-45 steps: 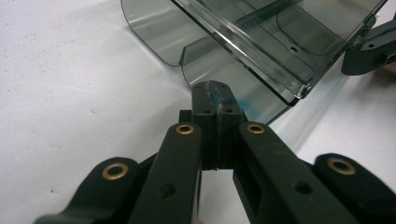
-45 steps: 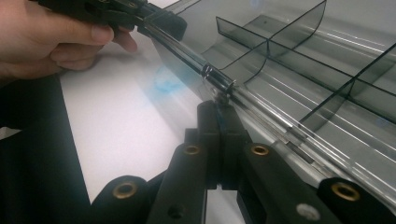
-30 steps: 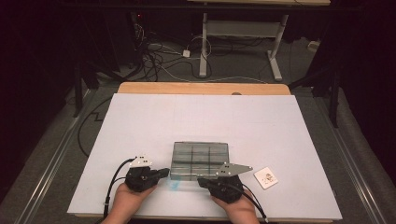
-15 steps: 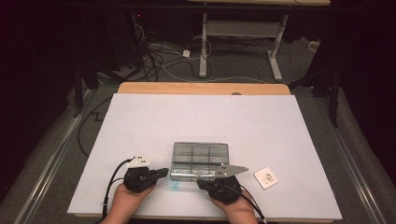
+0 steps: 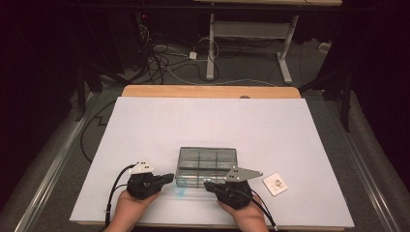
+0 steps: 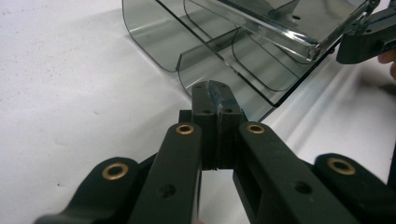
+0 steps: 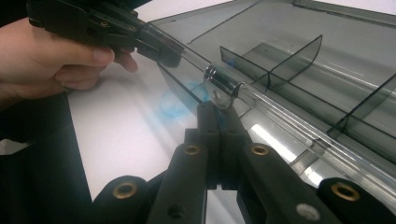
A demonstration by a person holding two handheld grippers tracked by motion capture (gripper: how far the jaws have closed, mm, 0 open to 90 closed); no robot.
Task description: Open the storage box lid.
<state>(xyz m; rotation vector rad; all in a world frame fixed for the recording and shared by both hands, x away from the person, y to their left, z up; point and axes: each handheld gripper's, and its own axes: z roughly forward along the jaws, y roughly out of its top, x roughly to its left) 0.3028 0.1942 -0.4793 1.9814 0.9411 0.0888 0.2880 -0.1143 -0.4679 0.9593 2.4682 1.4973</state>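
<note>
A smoky clear plastic box [image 5: 207,162] with inner dividers lies near the table's front edge. My left gripper [image 5: 168,178] is shut, and its tip rests against the box's front left corner [image 6: 233,100]. My right gripper [image 5: 209,184] is shut too. It points left along the front edge, with its tip just under a small clear latch tab [image 7: 222,86] on the lid's rim. In the right gripper view the left gripper [image 7: 161,50] touches that same rim farther along. I see nothing clamped between either pair of jaws.
A small white card [image 5: 276,184] lies on the white tabletop [image 5: 203,121] to the right of the right hand. A faint blue smudge [image 5: 180,191] marks the table in front of the box. Cables and a desk frame [image 5: 246,34] stand on the floor beyond.
The right gripper has shifted slightly along the box's front edge. The left gripper and the box have kept still.
</note>
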